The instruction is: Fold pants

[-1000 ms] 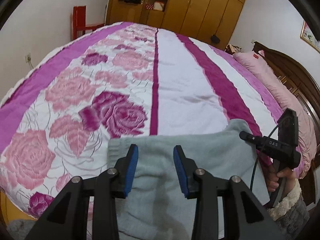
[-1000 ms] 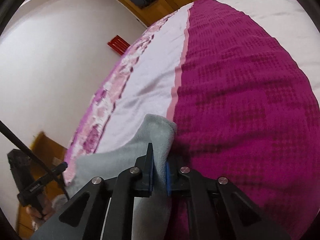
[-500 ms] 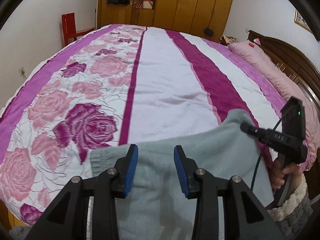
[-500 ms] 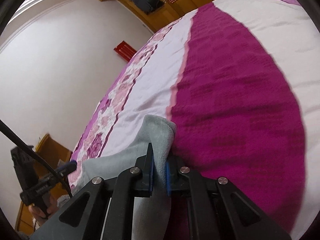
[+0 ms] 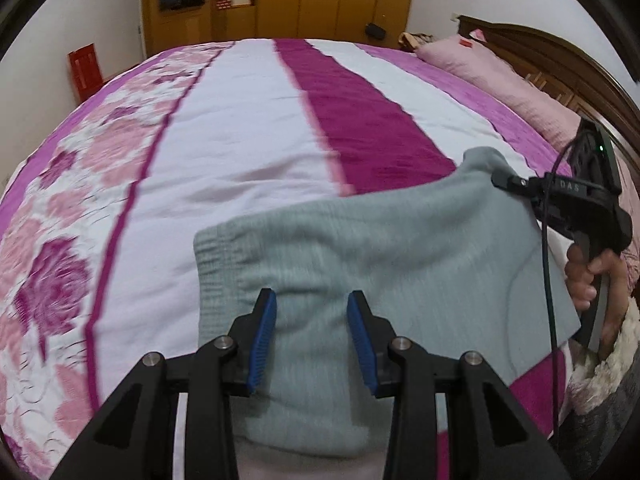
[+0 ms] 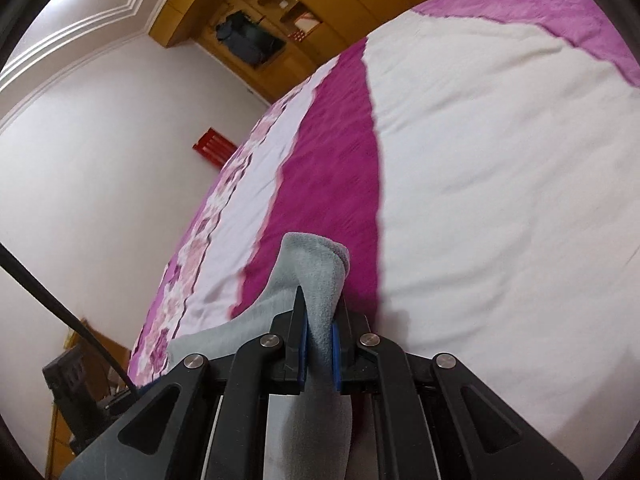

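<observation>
My right gripper (image 6: 319,350) pinches the grey pants (image 5: 384,248) above the bed (image 5: 248,152); my left gripper (image 5: 311,338) stands half-open around them, pads clear.

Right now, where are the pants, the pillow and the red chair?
pants (image 5: 400,248), left wrist view, middle of the grey cloth.
pillow (image 5: 500,76), left wrist view, its pink top.
red chair (image 5: 85,65), left wrist view, its back.

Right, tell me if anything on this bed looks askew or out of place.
Only the grey pants: they lie skewed across the striped bedspread, one corner pulled up where the right gripper pinches it. The left gripper has its fingers apart over the cloth. The pink pillow lies by the headboard as expected. No damage shows.
</observation>
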`<state>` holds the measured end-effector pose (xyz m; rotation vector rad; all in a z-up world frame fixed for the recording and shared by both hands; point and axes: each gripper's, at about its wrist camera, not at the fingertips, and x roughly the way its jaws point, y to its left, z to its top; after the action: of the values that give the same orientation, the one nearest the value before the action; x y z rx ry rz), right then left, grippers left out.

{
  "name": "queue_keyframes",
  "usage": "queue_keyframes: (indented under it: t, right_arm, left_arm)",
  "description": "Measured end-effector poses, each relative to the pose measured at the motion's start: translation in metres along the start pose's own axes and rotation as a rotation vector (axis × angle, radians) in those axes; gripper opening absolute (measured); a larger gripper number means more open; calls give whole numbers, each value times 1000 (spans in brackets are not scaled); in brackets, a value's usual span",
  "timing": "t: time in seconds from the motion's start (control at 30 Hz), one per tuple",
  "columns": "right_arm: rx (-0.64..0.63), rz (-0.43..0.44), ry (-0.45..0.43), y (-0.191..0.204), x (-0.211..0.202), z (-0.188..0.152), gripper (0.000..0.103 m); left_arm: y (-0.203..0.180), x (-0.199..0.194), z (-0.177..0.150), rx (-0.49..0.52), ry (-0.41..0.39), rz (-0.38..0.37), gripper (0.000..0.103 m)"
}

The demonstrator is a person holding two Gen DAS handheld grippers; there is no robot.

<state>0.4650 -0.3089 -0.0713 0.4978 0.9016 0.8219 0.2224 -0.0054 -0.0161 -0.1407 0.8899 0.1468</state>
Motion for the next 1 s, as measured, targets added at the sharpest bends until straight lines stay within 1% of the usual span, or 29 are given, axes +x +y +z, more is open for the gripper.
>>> queue_keyframes:
  t: [0.13, 0.2, 0.3, 0.33, 0.37, 0.43, 0.47, 0.5, 0.53, 0.57, 0.63, 0.7, 0.73, 0.77, 0.8, 0.83, 0.9, 0.93, 0.97, 1.0]
  right_arm:
    - [15, -15, -27, -28, -18, 25, 7]
    - [19, -28, -37, -42, -24, 36, 7]
    - [60, -29, -51, -67, -31, 49, 7]
    - [67, -32, -59, -73, -32, 50, 8]
    - [78, -40, -56, -77, -32, 49, 12]
    - [139, -76, -23, -90, -33, 47, 14]
    - [162, -59, -19, -95, -37, 47, 15]
    - [182, -36, -24, -98, -41, 47, 22]
    - [212, -15, -36, -103, -51, 44, 26]
    - [230, -13, -46, -107, -59, 42, 28]
    - [245, -25, -66, -108, -77, 33, 28]
    - [223, -31, -89, -99, -99, 20, 28]
    - [203, -20, -107, -91, -111, 11, 27]
    - [186, 2, -115, -80, -121, 1, 23]
    - [175, 26, -112, -71, -125, -6, 15]
    - [160, 74, -96, -56, -127, -18, 13]
    - [147, 141, -71, -38, -119, -35, 8]
    - [144, 180, -24, -30, -107, -46, 6]
    - [143, 178, 11, -28, -98, -52, 4]
    - [142, 149, 46, -27, -88, -60, 1]
  left_arm:
    - [-33, 14, 10, 31, -2, -5, 40]
    - [-48, 22, 15, 42, 2, -19, 40]
    - [-70, 32, 21, 61, 0, -36, 40]
    - [-74, 35, 23, 66, 0, -37, 40]
    - [-79, 37, 24, 71, 0, -39, 40]
    - [-86, 40, 26, 69, 2, -45, 40]
    - [-89, 41, 27, 65, 4, -52, 40]
    - [-92, 40, 28, 58, 5, -64, 40]
    - [-94, 40, 28, 57, 4, -72, 40]
    - [-96, 39, 28, 58, 2, -80, 40]
    - [-103, 35, 27, 69, -4, -89, 40]
    - [-110, 31, 24, 83, -10, -105, 40]
    - [-113, 30, 23, 91, -11, -110, 40]
    - [-115, 29, 21, 97, -11, -113, 40]
    - [-120, 30, 20, 103, -12, -115, 40]
    - [-121, 30, 19, 105, -15, -117, 40]
    - [-125, 34, 17, 112, -14, -111, 40]
    - [-127, 35, 15, 117, -15, -105, 40]
    - [-127, 37, 14, 120, -15, -96, 40]
    - [-126, 39, 12, 120, -10, -89, 40]
